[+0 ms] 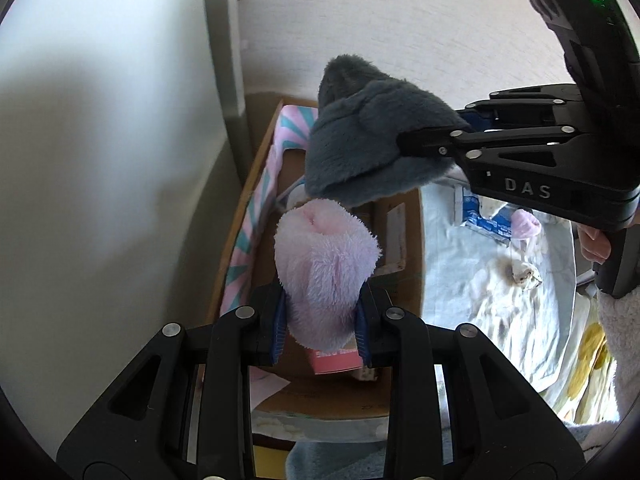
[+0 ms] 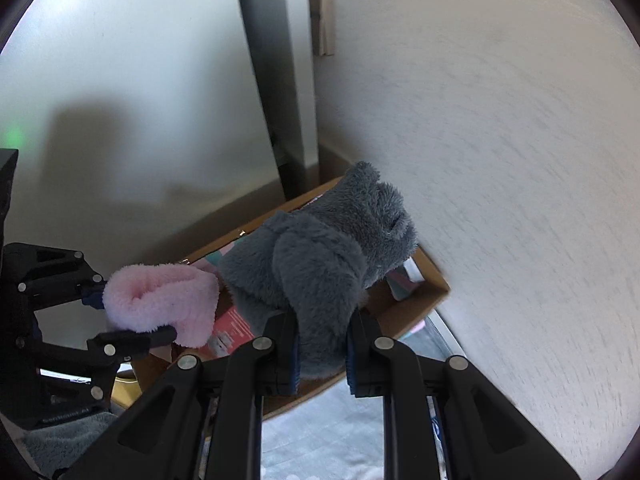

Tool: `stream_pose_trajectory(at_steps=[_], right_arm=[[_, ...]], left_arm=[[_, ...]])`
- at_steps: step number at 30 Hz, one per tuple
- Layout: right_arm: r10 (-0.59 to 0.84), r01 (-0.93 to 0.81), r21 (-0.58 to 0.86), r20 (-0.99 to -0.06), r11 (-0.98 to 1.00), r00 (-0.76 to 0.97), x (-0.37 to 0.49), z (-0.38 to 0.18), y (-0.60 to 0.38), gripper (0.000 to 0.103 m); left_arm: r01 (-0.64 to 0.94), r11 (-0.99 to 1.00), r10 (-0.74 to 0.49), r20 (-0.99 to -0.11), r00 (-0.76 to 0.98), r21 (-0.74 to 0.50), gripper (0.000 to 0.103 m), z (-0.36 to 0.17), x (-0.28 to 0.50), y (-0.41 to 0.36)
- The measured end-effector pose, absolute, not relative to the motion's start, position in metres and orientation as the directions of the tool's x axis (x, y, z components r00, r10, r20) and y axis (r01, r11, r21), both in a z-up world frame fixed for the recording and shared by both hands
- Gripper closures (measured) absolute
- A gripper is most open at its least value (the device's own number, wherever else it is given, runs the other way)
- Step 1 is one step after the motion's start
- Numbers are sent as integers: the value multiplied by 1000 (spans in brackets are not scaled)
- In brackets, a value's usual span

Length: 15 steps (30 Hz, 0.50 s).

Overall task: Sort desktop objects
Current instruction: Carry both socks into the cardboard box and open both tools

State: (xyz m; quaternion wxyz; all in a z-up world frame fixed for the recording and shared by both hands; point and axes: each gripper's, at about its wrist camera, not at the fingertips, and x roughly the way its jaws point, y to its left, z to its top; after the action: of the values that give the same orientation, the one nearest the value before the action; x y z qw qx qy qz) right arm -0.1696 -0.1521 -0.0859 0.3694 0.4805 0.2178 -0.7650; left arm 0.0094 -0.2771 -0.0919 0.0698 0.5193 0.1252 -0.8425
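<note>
Left claw (image 1: 320, 332) grips pink sock (image 1: 326, 268) | right claw (image 2: 322, 354) grips grey sock (image 2: 320, 264) | cardboard box (image 2: 416, 312) below

White textured wall (image 2: 500, 160) meets a smooth pale wall (image 1: 100, 140) at a grey post (image 2: 276, 80) (shadows across the smooth side).

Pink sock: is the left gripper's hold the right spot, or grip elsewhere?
Keep it. The left gripper pinches the pink sock across its narrow end from both flat sides; the fluffy rolled bulk stands clear above the jaws, over the box.
</note>
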Motion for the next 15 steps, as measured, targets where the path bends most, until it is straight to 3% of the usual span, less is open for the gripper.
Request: stream_pose_trajectory(at_steps=[13,15], right_arm=[[-355,760,61,-906,-647,-230,-172,-101,-163,87],[-366,757,95,-909,-647,-198,-173,-106,-164,80]], left_arm=[[255,-961,-5,-910,-415,-110,78,-102,18,-290],[234,-966,6,-913,-407,-111,76,-105,19,-287]])
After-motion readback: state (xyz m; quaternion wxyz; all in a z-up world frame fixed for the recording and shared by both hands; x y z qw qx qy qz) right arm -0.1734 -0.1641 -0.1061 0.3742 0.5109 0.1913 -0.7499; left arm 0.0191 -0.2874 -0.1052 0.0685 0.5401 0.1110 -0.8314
